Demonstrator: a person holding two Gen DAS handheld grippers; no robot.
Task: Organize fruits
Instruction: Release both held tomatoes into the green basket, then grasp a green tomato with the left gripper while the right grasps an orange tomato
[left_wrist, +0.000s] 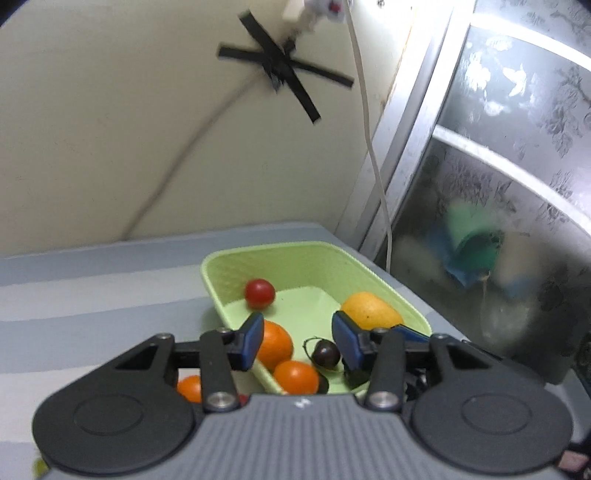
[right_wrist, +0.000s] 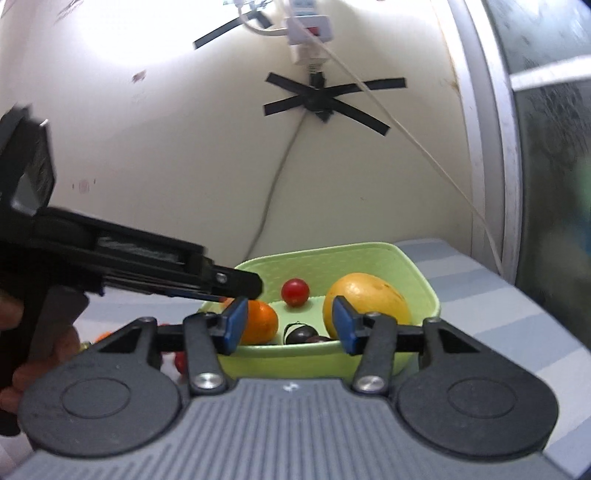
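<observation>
A light green basket sits on the striped table. It holds a red tomato, a yellow mango, two oranges, one also in the right wrist view, and a dark plum. My left gripper is open and empty over the basket's near end; it shows from the side in the right wrist view. My right gripper is open and empty just before the basket's near wall.
Another orange lies on the table outside the basket, left of it. Small red fruits lie on the table at the left. A cream wall with taped cables stands behind; a frosted glass door is at the right.
</observation>
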